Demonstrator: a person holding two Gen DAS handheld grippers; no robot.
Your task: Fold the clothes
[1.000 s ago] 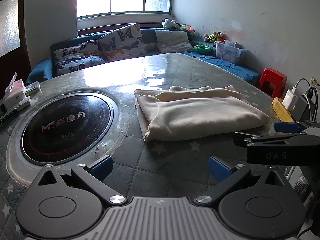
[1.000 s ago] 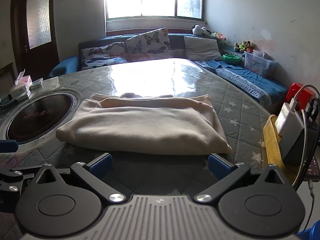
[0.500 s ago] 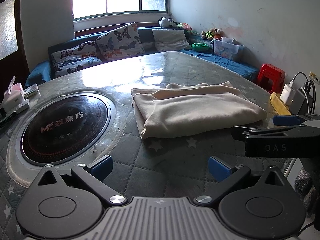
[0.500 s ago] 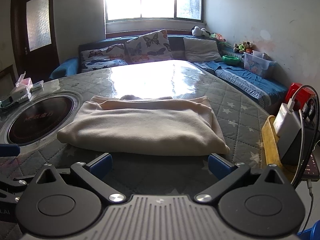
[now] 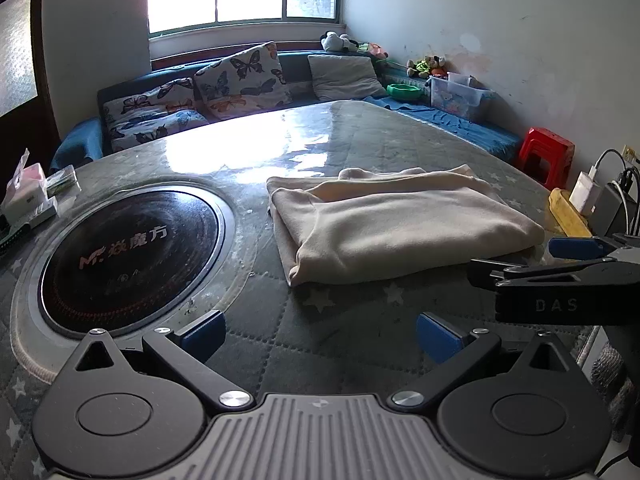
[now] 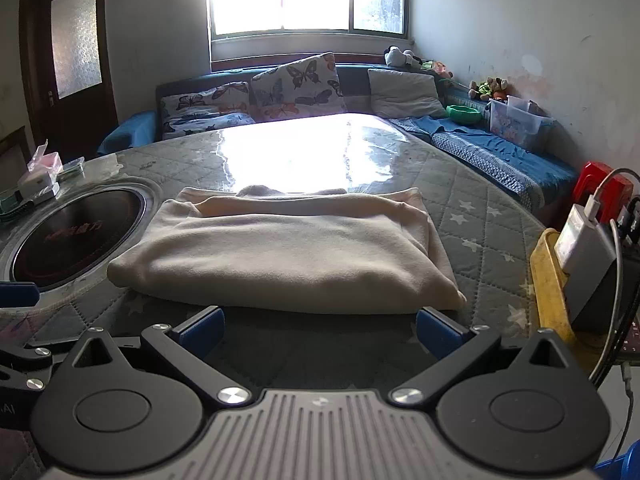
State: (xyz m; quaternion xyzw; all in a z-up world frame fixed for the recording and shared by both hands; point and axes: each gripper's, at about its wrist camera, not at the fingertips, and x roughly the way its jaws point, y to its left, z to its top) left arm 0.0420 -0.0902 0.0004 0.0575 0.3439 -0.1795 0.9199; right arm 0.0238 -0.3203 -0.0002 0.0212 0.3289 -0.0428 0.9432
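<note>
Cream, soft fleecy cloth: the folded garment [image 6: 280, 252] lies as a thick rectangular stack on the quilted, star-stitched bench [image 6: 480, 232], just right of the round black glass cooktop [image 5: 128, 256] set in it. The left gripper [image 5: 320, 338] and right gripper [image 6: 318, 326] both stand wide apart, blue-padded and empty, just short of the garment's near edge.

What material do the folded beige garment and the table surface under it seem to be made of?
The folded beige garment looks like soft matte knit or fleece: thick rounded folds, faint nap, no shine. The table surface looks like quilted star-print fabric under a clear glossy sheet, perhaps plastic or glass, since it reflects the window brightly.
</note>
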